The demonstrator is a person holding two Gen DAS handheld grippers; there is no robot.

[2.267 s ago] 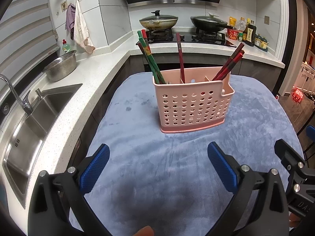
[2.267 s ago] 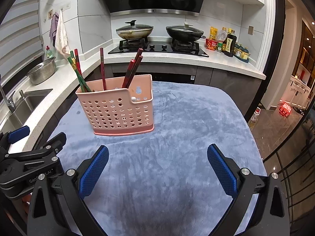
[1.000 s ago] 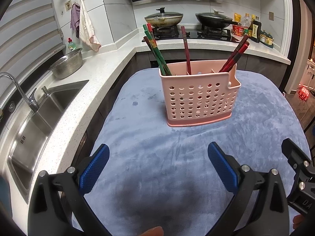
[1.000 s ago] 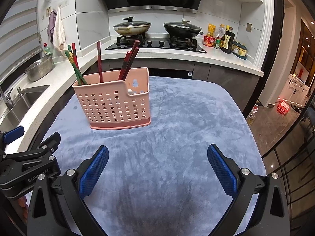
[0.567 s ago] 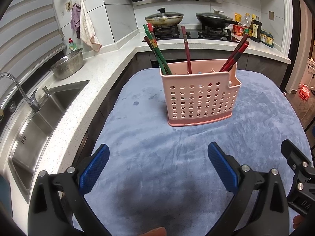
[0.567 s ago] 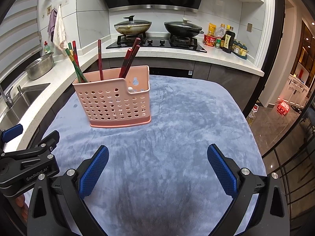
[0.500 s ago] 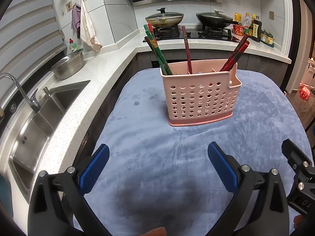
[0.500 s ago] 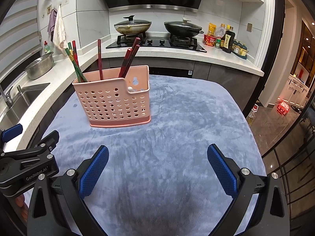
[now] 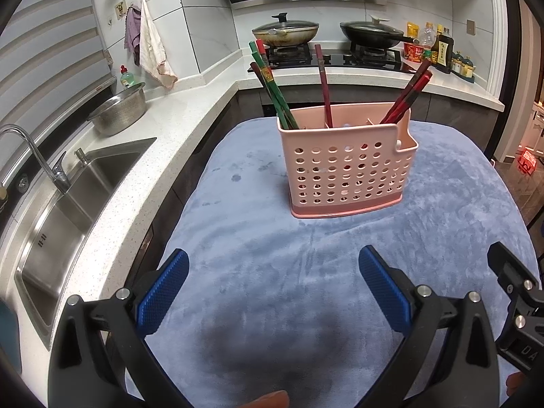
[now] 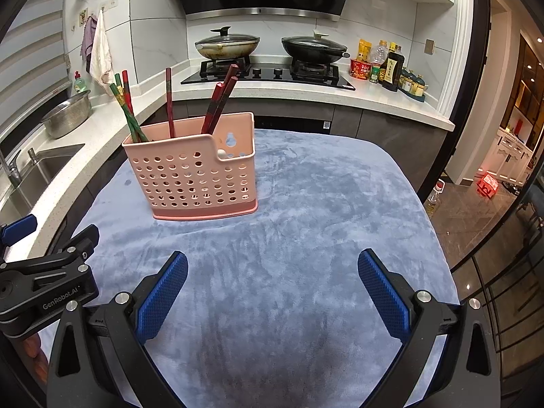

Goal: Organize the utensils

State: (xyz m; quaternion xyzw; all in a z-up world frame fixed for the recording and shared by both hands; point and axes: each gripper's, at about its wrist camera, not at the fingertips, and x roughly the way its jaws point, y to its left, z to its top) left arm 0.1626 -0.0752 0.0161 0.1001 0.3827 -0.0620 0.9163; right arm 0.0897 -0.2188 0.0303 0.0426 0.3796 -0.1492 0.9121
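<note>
A pink perforated utensil basket [image 9: 346, 166] stands upright on a blue-grey cloth [image 9: 272, 265]; it also shows in the right wrist view [image 10: 197, 176]. Green chopsticks [image 9: 272, 85] lean in its left section, a dark red chopstick [image 9: 323, 85] stands in the middle, and red chopsticks [image 9: 408, 91] lean at the right. My left gripper [image 9: 273, 285] is open and empty, well short of the basket. My right gripper [image 10: 272, 285] is open and empty, in front of and to the right of the basket.
A steel sink [image 9: 64, 204] with a faucet [image 9: 37, 156] and a metal bowl [image 9: 119, 112] lie on the white counter at left. A stove with two lidded pans [image 10: 268, 47] and condiment bottles [image 10: 387, 61] stand behind. The table drops off to the floor at right.
Both grippers have drawn back a little from the basket over the last two seconds and have barely moved in the last half second. Both stay open.
</note>
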